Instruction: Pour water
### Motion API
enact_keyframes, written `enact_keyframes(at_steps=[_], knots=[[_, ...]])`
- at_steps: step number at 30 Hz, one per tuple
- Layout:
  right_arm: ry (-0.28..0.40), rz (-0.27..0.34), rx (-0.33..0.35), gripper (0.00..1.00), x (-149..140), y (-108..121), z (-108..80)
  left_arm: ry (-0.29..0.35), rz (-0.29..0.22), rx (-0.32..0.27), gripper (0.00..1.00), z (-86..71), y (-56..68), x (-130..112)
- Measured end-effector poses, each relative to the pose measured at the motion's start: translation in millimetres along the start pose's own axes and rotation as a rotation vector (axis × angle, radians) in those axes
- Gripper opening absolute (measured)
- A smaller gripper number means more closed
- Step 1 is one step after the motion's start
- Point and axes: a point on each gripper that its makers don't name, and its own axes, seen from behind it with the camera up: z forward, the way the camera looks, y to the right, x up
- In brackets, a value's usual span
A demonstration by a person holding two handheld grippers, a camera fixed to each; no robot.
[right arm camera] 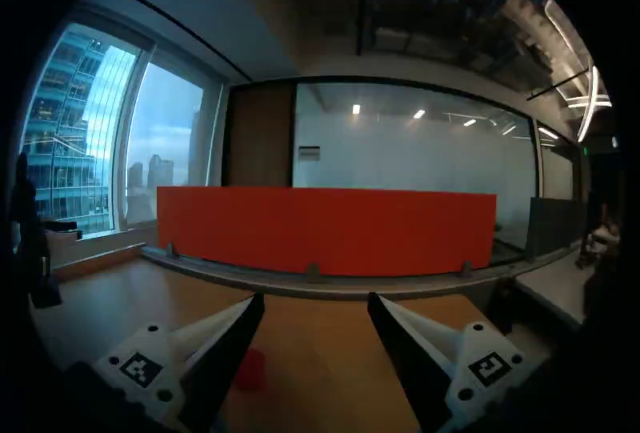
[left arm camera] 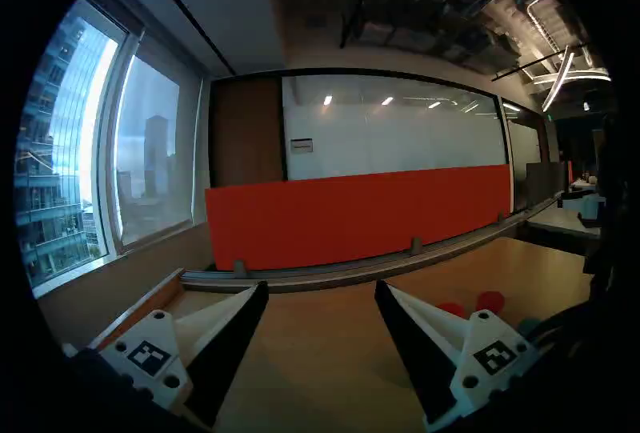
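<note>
**Both grippers spread, nothing held**

Left gripper [left arm camera: 320, 285] was open above the wooden table [left arm camera: 336, 353], with nothing between its fingers. Right gripper [right arm camera: 314, 297] was also open and empty. A red cup [right arm camera: 250, 369] sat on the table, partly hidden behind that gripper's left-hand finger.

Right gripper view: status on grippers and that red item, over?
Left gripper open, empty. Right gripper open, empty. Red item on desk beside one finger, ungripped. Path clear.
</note>
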Motion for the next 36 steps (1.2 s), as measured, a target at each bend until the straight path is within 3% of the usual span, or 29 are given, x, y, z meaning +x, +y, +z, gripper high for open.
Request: enact_keyframes(at_steps=[9,18,27,36], knots=[[0.008,-0.031,0.044,1.0,41,-8,7.5,0.024,0.04,-0.043,0.99,9.2,4.6,47],[-0.004,0.0,0.128,1.0,44,-19,7.2,0.02,0.02,-0.144,0.99,9.5,22.6,55],[-0.022,-0.019,0.308,1.0,49,-47,-3.4,-0.003,0.004,-0.264,0.99,9.9,38.7,54],[-0.038,-0.021,0.482,1.0,59,-73,-15.0,-0.002,0.002,-0.415,0.99,4.4,65.4,59]])
